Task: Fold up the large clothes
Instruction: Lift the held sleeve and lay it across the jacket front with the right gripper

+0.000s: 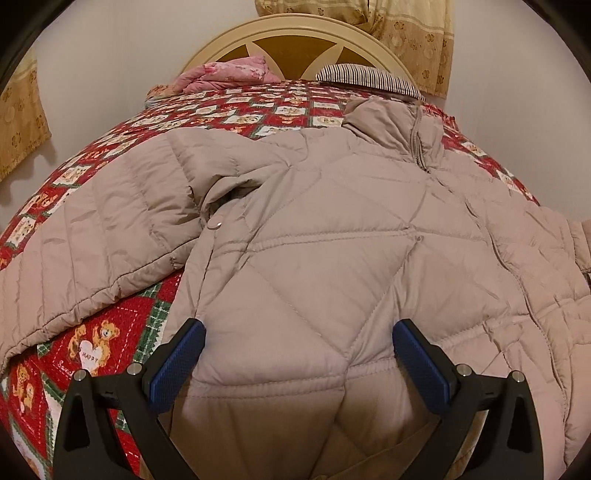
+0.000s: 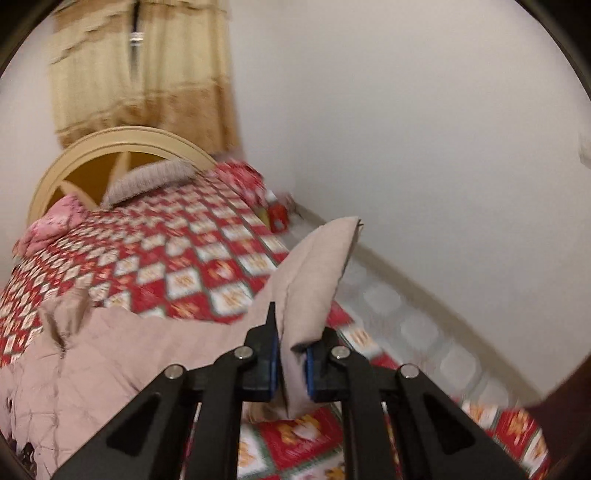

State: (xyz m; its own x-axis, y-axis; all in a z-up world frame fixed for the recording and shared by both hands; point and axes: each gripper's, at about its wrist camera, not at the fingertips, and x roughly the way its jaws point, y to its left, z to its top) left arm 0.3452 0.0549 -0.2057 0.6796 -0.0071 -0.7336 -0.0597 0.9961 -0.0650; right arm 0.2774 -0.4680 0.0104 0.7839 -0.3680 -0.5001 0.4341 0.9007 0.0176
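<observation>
The beige quilted jacket (image 1: 332,236) lies spread on the bedspread (image 1: 110,354), collar toward the headboard (image 1: 295,33). The right gripper (image 2: 290,354) pinches what looks like its sleeve end, lifted. The left gripper (image 1: 297,354) hovers unclenched over the hem.

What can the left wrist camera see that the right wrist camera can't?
Only the left wrist view shows the beige quilted jacket's zipped collar, its spread sleeve and the left gripper, open above the hem.

Only the right wrist view shows the right gripper shut on a lifted jacket cuff.

Both show the red teddy-bear bedspread, the headboard and the pink bedding.
</observation>
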